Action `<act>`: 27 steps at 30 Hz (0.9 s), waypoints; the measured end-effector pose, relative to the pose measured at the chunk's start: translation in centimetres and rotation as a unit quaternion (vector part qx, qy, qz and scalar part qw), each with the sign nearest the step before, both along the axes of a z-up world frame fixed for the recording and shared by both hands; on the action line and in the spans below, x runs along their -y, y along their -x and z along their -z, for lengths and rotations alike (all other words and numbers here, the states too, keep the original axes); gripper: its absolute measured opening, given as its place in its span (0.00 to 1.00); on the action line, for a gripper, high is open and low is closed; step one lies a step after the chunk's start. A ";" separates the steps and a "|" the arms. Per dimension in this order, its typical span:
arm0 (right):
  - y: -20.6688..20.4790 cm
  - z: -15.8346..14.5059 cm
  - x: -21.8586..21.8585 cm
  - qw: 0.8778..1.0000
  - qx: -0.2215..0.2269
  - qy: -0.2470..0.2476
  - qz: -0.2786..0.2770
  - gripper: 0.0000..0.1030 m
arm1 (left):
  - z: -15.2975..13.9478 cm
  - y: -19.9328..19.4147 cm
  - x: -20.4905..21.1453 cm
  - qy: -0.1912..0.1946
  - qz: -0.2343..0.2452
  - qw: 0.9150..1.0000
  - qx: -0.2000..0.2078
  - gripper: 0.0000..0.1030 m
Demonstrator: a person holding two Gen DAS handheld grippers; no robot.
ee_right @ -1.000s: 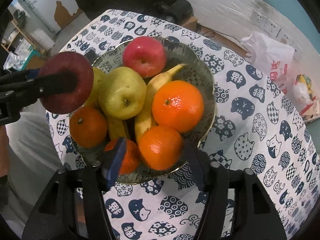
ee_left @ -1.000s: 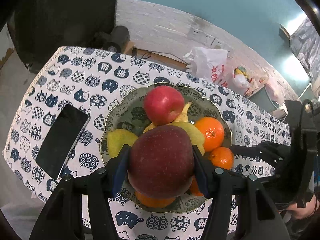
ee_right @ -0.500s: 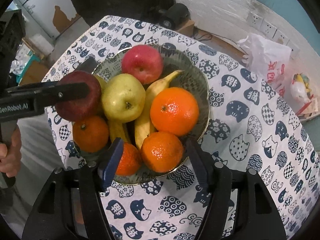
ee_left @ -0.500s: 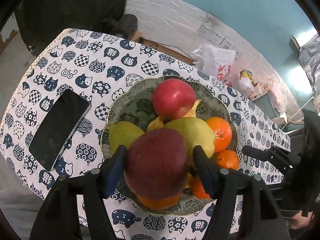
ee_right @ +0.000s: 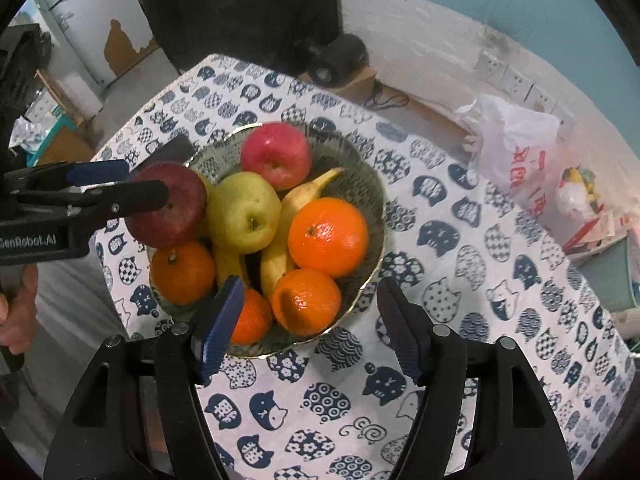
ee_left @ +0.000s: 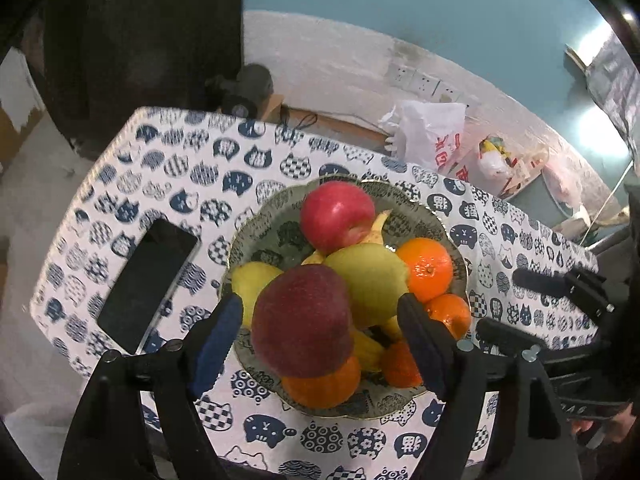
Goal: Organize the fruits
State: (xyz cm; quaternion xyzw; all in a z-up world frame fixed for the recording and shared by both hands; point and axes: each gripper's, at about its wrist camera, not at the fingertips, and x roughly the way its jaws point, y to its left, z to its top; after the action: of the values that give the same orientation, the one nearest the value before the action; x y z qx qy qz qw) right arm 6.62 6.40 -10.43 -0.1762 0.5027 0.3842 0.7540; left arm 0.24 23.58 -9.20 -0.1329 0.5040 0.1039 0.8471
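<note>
A patterned bowl (ee_left: pixel 256 220) (ee_right: pixel 374 196) holds a bright red apple (ee_left: pixel 338 216) (ee_right: pixel 276 156), a green pear (ee_left: pixel 368 280) (ee_right: pixel 244 212), a banana (ee_right: pixel 288 220) and several oranges. A dark red apple (ee_left: pixel 302 320) (ee_right: pixel 168 204) rests on the pile at the bowl's near-left side. My left gripper (ee_left: pixel 318 342) (ee_right: pixel 120 186) straddles it with its jaws opening, and a gap shows at each pad. My right gripper (ee_right: pixel 308 326) (ee_left: pixel 520 308) hovers over the bowl's near rim above an orange (ee_right: pixel 306 304), jaws opening, touching nothing.
A black phone (ee_left: pixel 146 284) (ee_right: pixel 172 150) lies on the cat-print tablecloth (ee_left: pixel 192 168) left of the bowl. A white plastic bag (ee_left: pixel 432 136) (ee_right: pixel 516 140) sits beyond the table's far edge. A hand (ee_right: pixel 16 312) holds the left gripper's handle.
The left jaws have spread off the dark red apple, which stays on the fruit pile. Both grippers have lifted a little from the bowl, and the right jaws have widened.
</note>
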 end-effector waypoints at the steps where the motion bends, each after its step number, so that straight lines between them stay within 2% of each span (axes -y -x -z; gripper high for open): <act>1: 0.1 -0.5 0.2 1.000 0.007 -0.003 0.003 0.70 | -0.3 0.1 0.2 -0.005 0.003 1.000 0.002 0.79; 3: 0.3 -1.4 0.7 1.000 0.018 -0.008 0.009 0.74 | -1.1 0.4 0.9 -0.015 0.012 1.000 0.008 0.79; 6: 0.6 -2.6 1.4 0.999 0.032 -0.009 0.017 0.74 | -2.5 0.9 1.9 -0.030 0.023 0.999 0.020 0.79; 8: 0.8 -3.5 2.0 0.999 0.041 -0.015 0.022 0.74 | -3.3 1.3 2.5 -0.038 0.027 0.999 0.027 0.83; 14: 1.8 -5.9 3.9 0.997 0.072 -0.025 0.034 0.76 | -5.0 2.9 4.4 -0.067 0.044 0.996 0.043 0.84; 19: 2.3 -7.4 5.5 0.994 0.090 -0.030 0.044 0.76 | -5.7 3.9 5.5 -0.068 0.054 0.995 0.047 0.85; 24: 2.5 -8.8 7.1 0.993 0.099 -0.041 0.056 0.76 | -6.7 5.2 6.3 -0.086 0.057 0.993 0.055 0.86; 27: 2.8 -9.4 8.0 0.991 0.110 -0.044 0.062 0.76 | -7.3 6.0 6.4 -0.082 0.051 0.993 0.065 0.90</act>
State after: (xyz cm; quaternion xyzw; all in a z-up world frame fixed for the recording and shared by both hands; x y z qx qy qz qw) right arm 3.84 -1.57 -1.00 -0.1524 0.4093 0.3367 0.8342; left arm -5.80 17.22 -1.87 -0.0433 0.4437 0.0924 0.8904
